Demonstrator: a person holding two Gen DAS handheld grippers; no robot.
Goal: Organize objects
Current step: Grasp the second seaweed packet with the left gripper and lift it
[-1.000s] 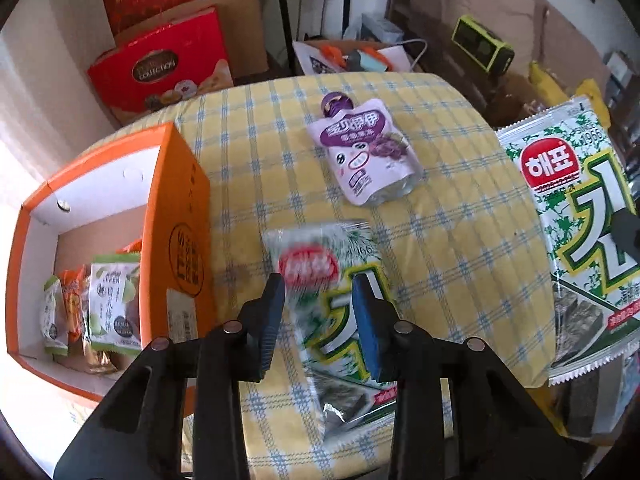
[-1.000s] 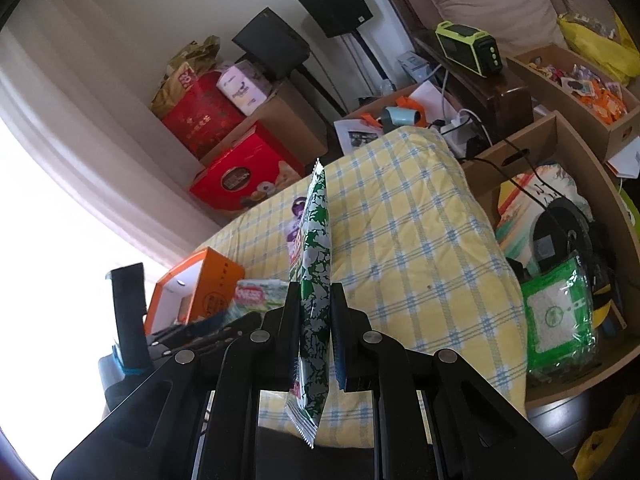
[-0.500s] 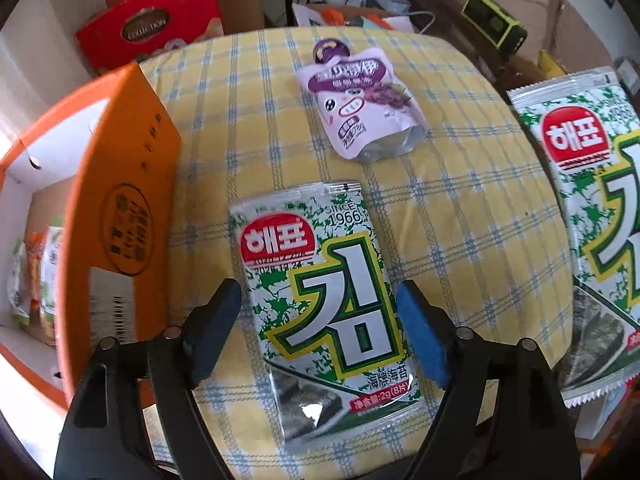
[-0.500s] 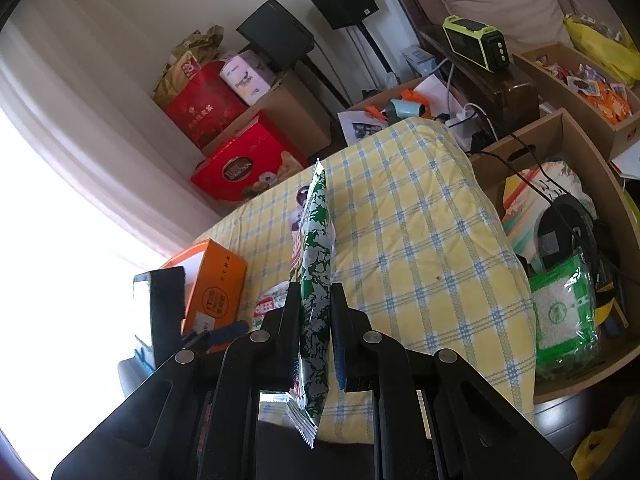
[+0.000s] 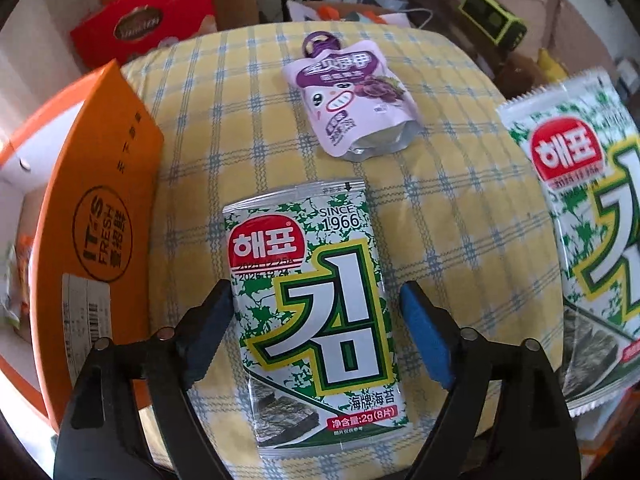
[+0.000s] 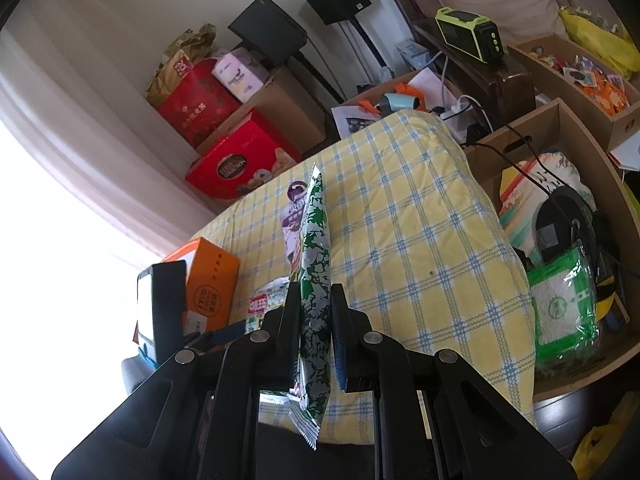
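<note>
From your left wrist camera, your left gripper (image 5: 316,328) stands released, its blue pads (image 5: 426,338) on either side of a seaweed snack packet (image 5: 316,312) that lies flat, face up, on the yellow checked cloth (image 5: 440,208); the jaws have just been closing a little after opening wide, and neither pad presses on the packet between them. Just to its left stands an orange carton (image 5: 100,220), open side turned away from the packet, with a few small packets dimly visible inside. Farther along the cloth lies a purple drink pouch (image 5: 352,100), well apart from your gripper. At the right edge hangs a second seaweed packet (image 5: 580,220), off the cloth. From your right wrist camera, your right gripper (image 6: 316,320) is clenched on that second seaweed packet (image 6: 316,260), held edge-on and upright between the jaws. Beyond it you see the checked cloth (image 6: 420,240), the orange carton (image 6: 208,284) at its left end, and the pouch (image 6: 294,216) partly hidden behind the held packet.
</note>
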